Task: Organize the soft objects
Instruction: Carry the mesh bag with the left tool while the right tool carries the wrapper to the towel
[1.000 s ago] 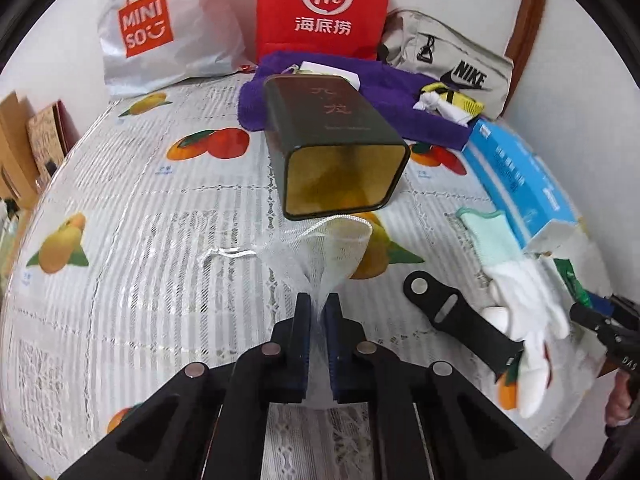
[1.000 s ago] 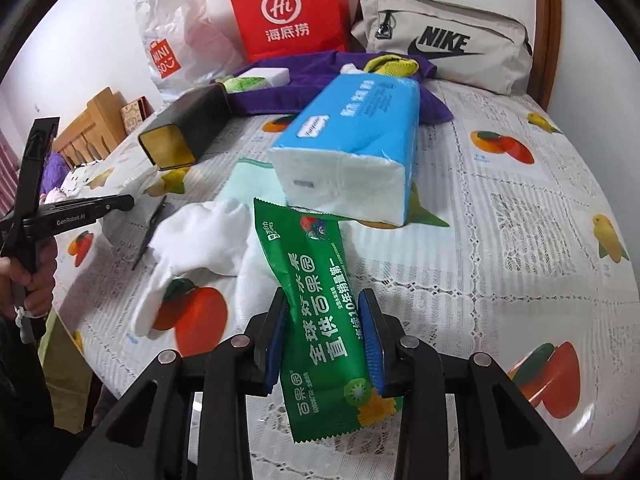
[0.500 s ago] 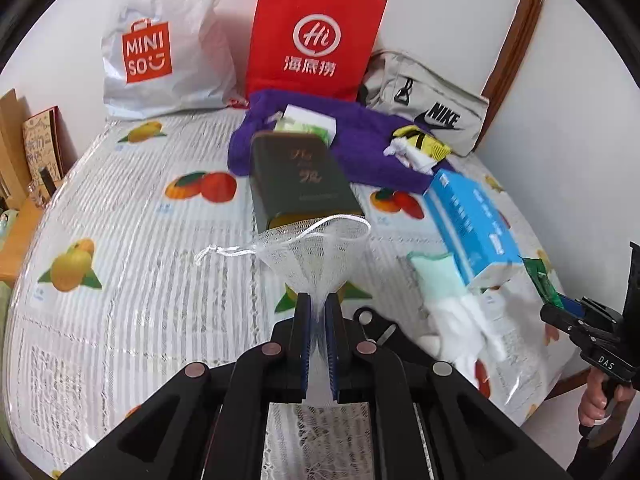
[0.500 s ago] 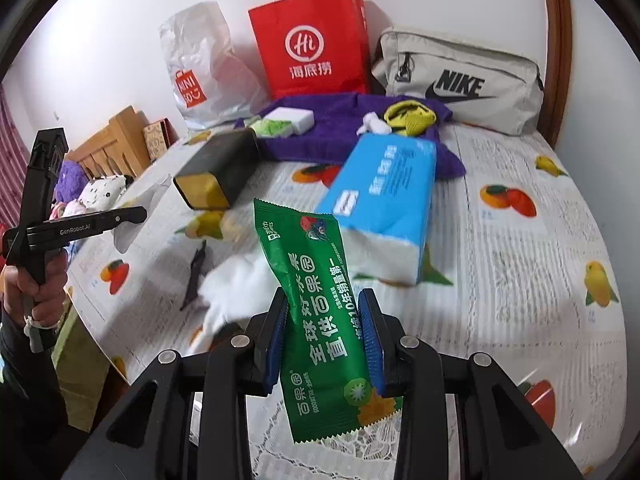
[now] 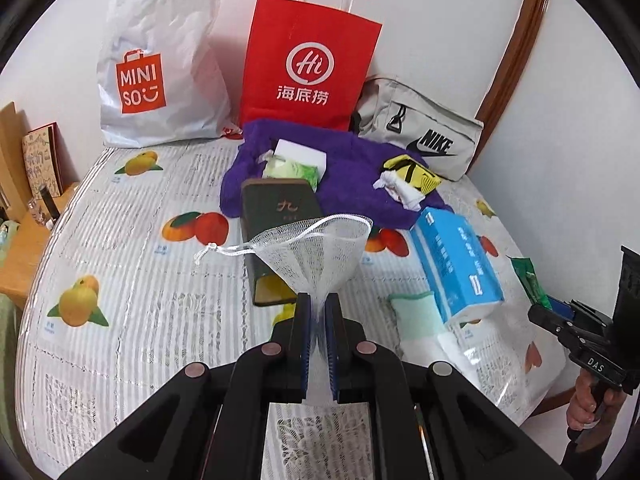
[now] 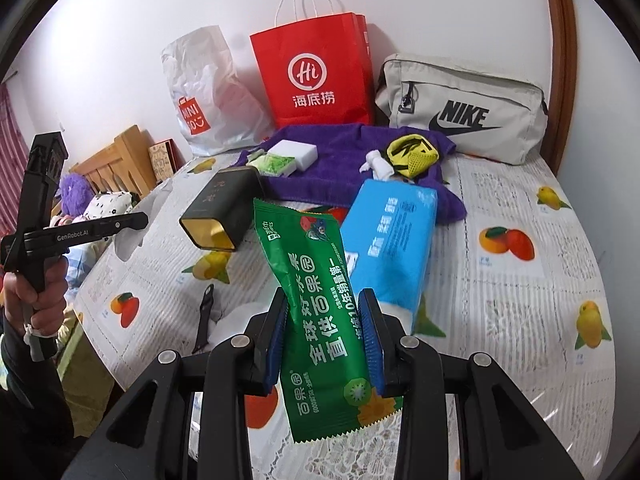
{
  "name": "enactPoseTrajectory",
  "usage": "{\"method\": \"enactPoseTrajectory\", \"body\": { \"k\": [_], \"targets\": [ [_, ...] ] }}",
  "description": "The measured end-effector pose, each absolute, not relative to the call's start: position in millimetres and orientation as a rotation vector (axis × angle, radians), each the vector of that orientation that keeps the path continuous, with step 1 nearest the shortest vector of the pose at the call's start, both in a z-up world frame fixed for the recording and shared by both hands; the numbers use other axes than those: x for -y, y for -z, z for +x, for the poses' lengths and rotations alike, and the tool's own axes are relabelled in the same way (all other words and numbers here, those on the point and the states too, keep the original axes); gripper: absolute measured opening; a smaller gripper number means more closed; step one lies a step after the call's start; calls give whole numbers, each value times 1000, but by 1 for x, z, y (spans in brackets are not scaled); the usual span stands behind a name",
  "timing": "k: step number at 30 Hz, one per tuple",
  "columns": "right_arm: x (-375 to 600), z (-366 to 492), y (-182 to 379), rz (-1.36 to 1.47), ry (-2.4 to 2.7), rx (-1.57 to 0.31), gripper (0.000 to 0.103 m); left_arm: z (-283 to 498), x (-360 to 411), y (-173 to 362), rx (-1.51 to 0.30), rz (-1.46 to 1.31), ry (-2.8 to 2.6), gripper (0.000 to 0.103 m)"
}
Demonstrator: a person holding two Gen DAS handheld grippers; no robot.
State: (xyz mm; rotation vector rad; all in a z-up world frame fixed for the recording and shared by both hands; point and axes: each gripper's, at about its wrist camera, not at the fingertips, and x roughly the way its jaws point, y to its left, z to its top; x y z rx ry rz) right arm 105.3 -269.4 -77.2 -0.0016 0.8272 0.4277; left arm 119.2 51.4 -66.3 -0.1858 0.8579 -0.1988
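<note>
The left gripper (image 5: 317, 316) pinches the gathered end of a white mesh drawstring pouch (image 5: 316, 248), its flared mouth screening a dark rectangular tin (image 5: 280, 216) on the fruit-print tablecloth (image 5: 120, 280). The right gripper (image 6: 325, 320) clamps a glossy green snack packet (image 6: 320, 300) above a blue tissue pack (image 6: 390, 240) beside a purple towel (image 6: 340, 148).

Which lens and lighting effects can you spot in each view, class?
Left wrist view: fisheye bends the door frame, black vignette fills the corners, and the white mesh bag stays sharp. Right wrist view: the same barrel bend, even soft light, faint glare on the green packet.
</note>
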Motion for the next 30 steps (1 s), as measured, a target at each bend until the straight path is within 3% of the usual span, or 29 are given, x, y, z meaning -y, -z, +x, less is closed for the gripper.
{"method": "enactPoseTrajectory", "body": {
  "k": [30],
  "targets": [
    [259,217,35,-10,-317,-776,35,199,-37,23,-758,-37,85,8]
  ]
}}
